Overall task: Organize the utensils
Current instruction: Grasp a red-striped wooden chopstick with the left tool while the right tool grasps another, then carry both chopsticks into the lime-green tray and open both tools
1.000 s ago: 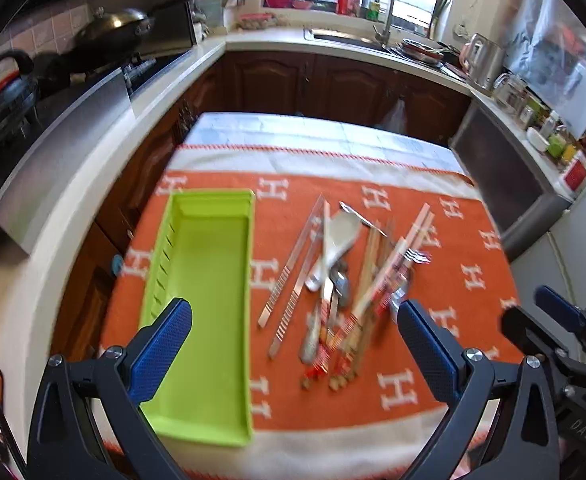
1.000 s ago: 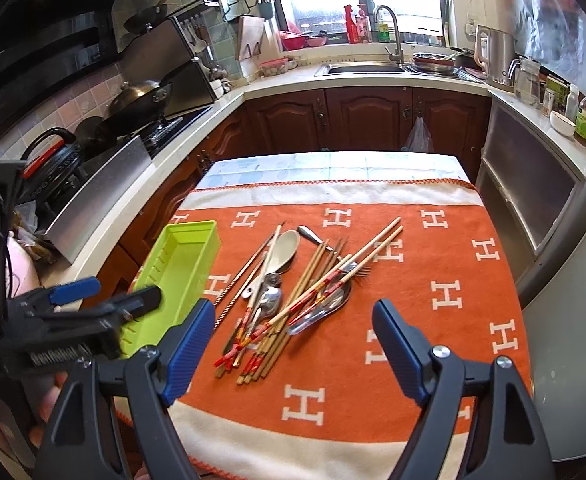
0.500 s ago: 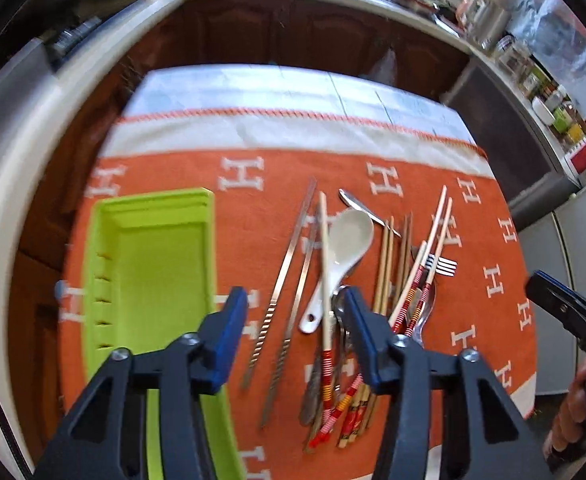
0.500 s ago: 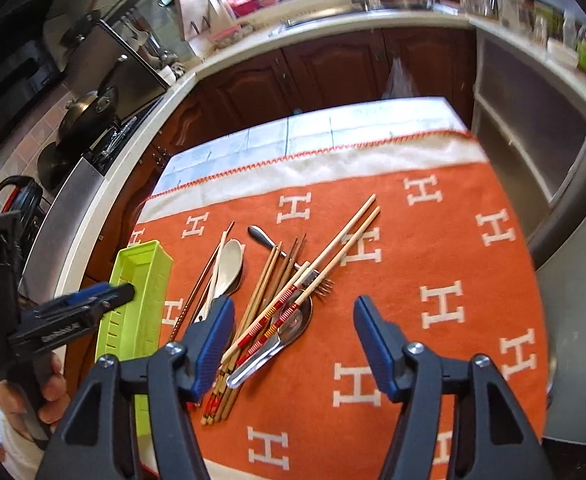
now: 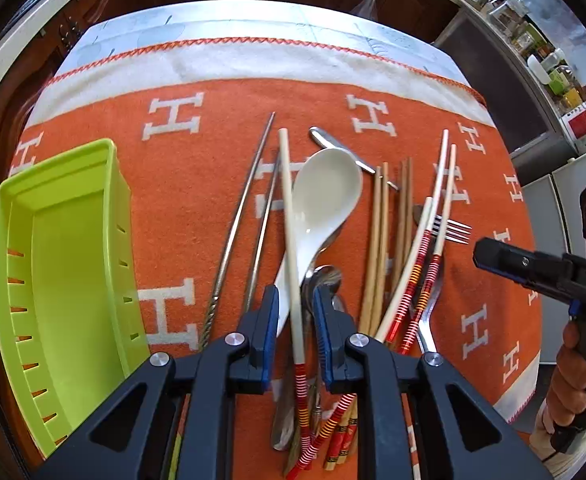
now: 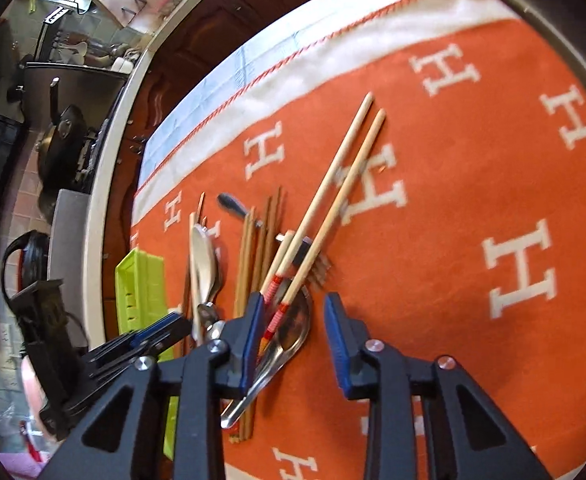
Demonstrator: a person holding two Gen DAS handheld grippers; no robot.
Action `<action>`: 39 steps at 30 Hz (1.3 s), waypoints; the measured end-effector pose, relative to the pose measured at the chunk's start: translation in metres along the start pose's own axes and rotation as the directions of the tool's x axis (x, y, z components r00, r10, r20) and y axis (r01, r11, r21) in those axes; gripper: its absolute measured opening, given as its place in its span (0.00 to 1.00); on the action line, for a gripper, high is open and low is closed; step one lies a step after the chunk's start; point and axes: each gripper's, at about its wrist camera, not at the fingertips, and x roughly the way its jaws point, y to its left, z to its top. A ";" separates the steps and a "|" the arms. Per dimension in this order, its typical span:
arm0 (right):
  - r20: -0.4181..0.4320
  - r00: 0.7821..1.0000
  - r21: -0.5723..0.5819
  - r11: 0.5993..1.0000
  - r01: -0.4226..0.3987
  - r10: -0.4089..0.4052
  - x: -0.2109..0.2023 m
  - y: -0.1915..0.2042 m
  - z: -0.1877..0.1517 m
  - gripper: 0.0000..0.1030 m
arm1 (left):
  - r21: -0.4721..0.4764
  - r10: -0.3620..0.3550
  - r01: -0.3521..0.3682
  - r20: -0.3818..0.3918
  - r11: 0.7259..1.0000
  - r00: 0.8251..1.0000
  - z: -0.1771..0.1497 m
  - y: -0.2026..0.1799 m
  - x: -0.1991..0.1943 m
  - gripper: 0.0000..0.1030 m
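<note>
Where the two views overlap, each adds detail the other lacks; notes run near to far.

Left gripper (image 5: 296,320): jaws narrow, one blue pad either side of a single cream chopstick (image 5: 291,248); whether the pads actually press on it, cannot tell. The chopstick's red-striped end runs back beneath the gripper body.

Right gripper (image 6: 293,320): jaws part open, low over the cloth. Its left pad sits just beside the striped ends of two pale chopsticks (image 6: 333,196); its right pad is over bare cloth. Nothing held.

Under the right gripper: a steel spoon (image 6: 289,332), bowl between the pads, handle running back toward the camera. In the left view this spoon is mostly hidden under the sticks.

Heap, from the left view: white ceramic spoon (image 5: 325,196) touching the cream chopstick, metal chopsticks (image 5: 245,216) left of it, wooden chopsticks (image 5: 381,240) to the right, a fork (image 5: 451,230) with tines poking out past the striped pair.

Tray (image 5: 65,280): lime green plastic, on the cloth left of the heap, apart from the metal chopsticks. The left view looks into it; the right view gives only its edge (image 6: 141,284).

Cloth (image 5: 197,184): orange, white H pattern, white border at the far edge.

Far, right view only: a wok (image 6: 59,140) on the stove along the counter.
</note>
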 end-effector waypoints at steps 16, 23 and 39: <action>-0.010 1.000 -0.005 1.000 0.026 -0.026 0.032 0.011 0.014 0.00 | -0.058 -0.036 0.034 -0.036 0.998 0.999 0.008 0.013 0.017 0.11; 0.013 1.000 0.012 1.000 0.026 -0.026 0.024 0.001 0.011 0.00 | -0.095 -0.040 0.037 -0.027 0.995 0.999 0.007 0.021 0.016 0.03; 0.010 1.000 0.087 0.996 -0.013 0.013 0.035 -0.001 0.014 0.07 | -0.097 -0.070 0.075 0.053 0.992 0.996 -0.011 0.026 -0.035 0.03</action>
